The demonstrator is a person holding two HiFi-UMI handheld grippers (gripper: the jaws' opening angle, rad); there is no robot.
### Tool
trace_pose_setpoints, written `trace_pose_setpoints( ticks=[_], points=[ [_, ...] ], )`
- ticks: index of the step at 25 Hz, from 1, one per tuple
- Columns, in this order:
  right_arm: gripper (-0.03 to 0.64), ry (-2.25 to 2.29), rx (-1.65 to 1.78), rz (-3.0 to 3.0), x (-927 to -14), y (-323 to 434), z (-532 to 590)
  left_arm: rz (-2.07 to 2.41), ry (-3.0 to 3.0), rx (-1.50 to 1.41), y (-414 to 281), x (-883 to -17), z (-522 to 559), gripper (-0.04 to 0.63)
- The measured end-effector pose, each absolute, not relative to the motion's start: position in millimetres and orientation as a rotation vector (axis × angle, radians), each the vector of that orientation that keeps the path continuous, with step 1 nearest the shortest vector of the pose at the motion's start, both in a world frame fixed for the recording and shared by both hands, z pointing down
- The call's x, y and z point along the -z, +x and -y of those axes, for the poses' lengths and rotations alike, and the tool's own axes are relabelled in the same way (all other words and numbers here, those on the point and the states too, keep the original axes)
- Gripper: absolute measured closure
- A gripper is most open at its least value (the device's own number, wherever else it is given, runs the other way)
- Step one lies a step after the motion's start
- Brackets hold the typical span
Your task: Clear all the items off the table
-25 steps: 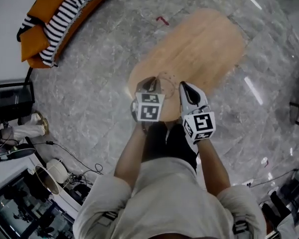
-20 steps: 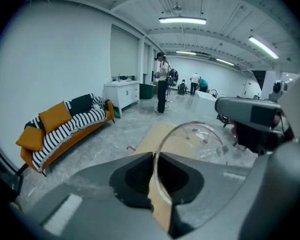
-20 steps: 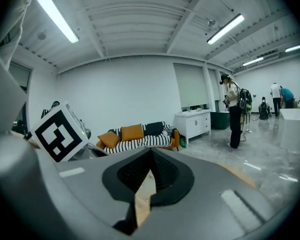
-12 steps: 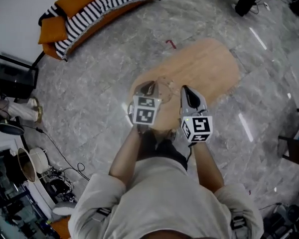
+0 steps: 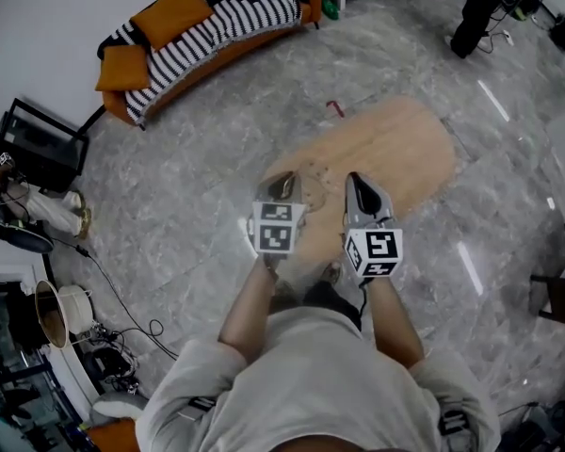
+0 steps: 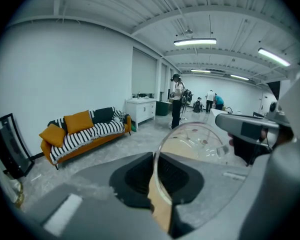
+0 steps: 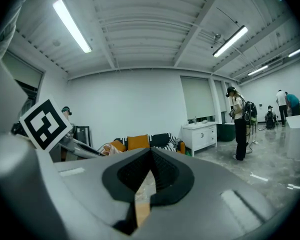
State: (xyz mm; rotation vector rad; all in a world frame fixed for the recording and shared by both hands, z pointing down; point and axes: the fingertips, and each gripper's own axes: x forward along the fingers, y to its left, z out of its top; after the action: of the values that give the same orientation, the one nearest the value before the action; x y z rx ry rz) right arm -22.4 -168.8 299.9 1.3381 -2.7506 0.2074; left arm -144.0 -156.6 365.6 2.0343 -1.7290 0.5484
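**Glass Dish Held Over the Table**

The left gripper [image 5: 282, 188] was clamped on the rim of a clear glass dish [image 6: 197, 141]. The edge was pinched between its jaws, so the round body stood out past the tips, above the near end of the wooden table [image 5: 405, 153]. Gripping by the rim probably suited so thin and slippery a wall. The right gripper [image 5: 360, 191] hovered just to the right, its jaws drawn almost together with nothing between them, seemingly spare. No other item showed on the tabletop, so the clearing looked nearly done. A striped sofa [image 5: 207, 22] stood far to the left.
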Motion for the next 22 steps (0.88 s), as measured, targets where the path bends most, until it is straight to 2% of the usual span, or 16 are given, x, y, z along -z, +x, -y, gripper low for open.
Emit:
trace_pose_setpoints(
  ticks=[18, 22],
  points=[
    [0.611, 1.629, -0.002, 2.537, -283.5, -46.0, 49.0, 1.608, 2.151, -0.314, -180.3, -346.7, 55.8, 0.552],
    [0.611, 1.642, 0.015, 2.518, -283.3, -31.5, 19.2, 1.578, 2.159, -0.315, -170.0, -351.9, 31.1, 0.552]
  ],
)
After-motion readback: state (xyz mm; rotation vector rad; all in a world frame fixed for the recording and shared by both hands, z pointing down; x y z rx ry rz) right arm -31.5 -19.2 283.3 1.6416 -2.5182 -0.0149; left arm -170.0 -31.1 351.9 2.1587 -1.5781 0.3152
